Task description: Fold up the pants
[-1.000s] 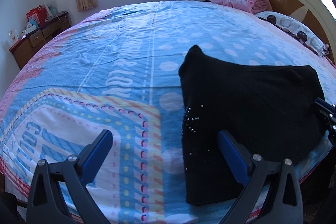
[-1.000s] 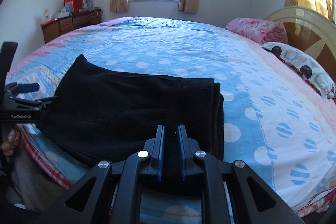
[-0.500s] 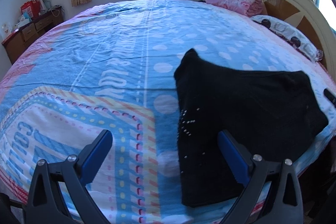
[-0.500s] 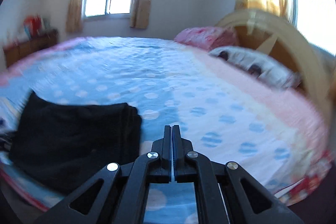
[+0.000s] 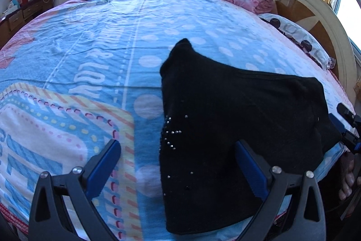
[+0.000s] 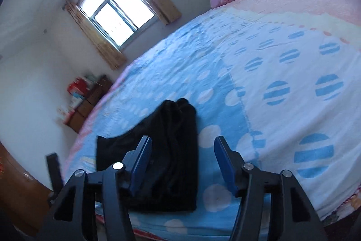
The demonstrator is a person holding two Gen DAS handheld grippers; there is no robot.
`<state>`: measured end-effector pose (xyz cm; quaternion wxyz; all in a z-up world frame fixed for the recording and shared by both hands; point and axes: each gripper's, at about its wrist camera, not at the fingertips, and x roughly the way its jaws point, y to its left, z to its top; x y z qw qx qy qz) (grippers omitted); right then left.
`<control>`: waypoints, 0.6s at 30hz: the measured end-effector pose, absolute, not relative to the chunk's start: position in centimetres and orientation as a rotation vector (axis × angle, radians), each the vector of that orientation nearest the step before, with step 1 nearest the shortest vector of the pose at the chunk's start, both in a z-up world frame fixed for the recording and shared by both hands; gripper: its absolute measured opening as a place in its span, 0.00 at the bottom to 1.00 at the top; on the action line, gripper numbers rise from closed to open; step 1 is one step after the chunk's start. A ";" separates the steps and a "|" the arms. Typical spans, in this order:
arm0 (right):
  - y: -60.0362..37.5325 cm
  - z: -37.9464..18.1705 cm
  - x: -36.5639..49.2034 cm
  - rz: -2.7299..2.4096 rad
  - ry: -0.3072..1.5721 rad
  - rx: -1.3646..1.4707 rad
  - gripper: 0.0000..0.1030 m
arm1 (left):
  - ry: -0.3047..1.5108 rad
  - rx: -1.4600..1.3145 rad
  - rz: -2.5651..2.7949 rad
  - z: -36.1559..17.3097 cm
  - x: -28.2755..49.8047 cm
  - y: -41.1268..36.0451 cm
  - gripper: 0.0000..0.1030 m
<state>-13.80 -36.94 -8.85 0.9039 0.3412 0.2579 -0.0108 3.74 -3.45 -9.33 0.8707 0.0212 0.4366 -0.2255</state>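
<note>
Two hand-held grippers hang over the near edge of the bed (image 5: 94,42), both spread wide with nothing between their fingers: the left hand-held gripper (image 5: 178,168) sits just short of the studded left side of the black pants (image 5: 237,110), and the right hand-held gripper (image 6: 182,164) is tilted above the bundle's right edge. The pants lie flat on the blue dotted bedspread as a compact folded bundle, so the folding looks nearly or wholly finished. Any next move would call for pinching one side edge and carrying it across, or just smoothing the bundle.
</note>
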 end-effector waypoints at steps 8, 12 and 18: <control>-33.0 -9.6 -11.1 0.048 0.747 0.538 0.59 | 0.896 -0.040 -0.439 -8.4 4.7 -1.2 0.99; -34.9 -9.0 -12.1 -0.022 0.708 0.610 0.58 | 0.912 -0.056 -0.429 -8.9 5.0 -0.5 0.99; -35.1 -9.1 -12.4 0.010 0.754 0.615 0.64 | 0.908 -0.040 -0.436 -8.8 4.8 -0.8 0.99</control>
